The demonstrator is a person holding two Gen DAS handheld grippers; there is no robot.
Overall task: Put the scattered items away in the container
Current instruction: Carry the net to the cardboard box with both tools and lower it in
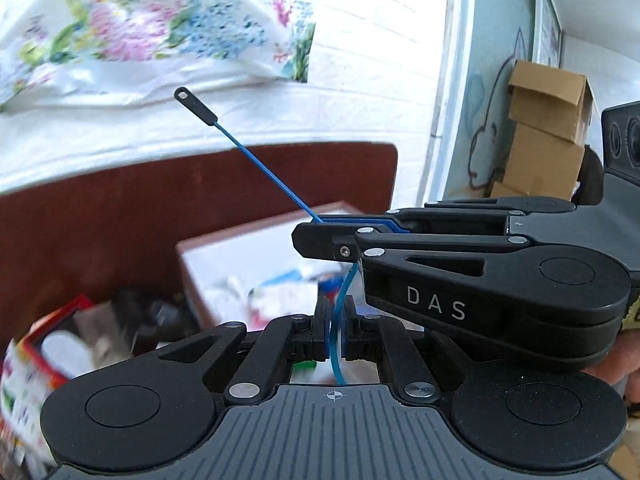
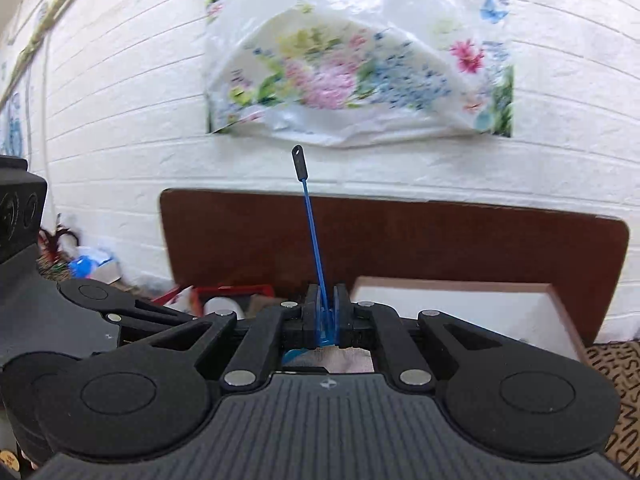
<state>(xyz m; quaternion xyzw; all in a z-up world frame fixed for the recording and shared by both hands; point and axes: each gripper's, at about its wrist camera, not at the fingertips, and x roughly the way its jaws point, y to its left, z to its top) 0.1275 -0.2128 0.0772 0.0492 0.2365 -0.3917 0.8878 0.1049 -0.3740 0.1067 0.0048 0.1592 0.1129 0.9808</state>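
A thin blue cord (image 1: 264,168) with a black eyelet tip (image 1: 196,108) runs between both grippers. My left gripper (image 1: 335,320) is shut on its curved lower stretch. My right gripper (image 1: 320,226) comes in from the right, just above the left one, and is shut on the cord where the straight part begins. In the right wrist view the right gripper (image 2: 326,308) pinches the cord (image 2: 314,240), which stands upright to its black tip (image 2: 299,164). The container, a brown-rimmed box with a white lining (image 1: 208,248) (image 2: 460,304), lies below and beyond the fingers and holds several blurred items.
A red box of odds and ends (image 1: 60,340) (image 2: 232,294) stands left of the container. Behind both rises a dark brown board (image 1: 160,200) (image 2: 400,232) against a white brick wall with a floral plastic bag (image 2: 352,68). Cardboard boxes (image 1: 548,128) are stacked at the right.
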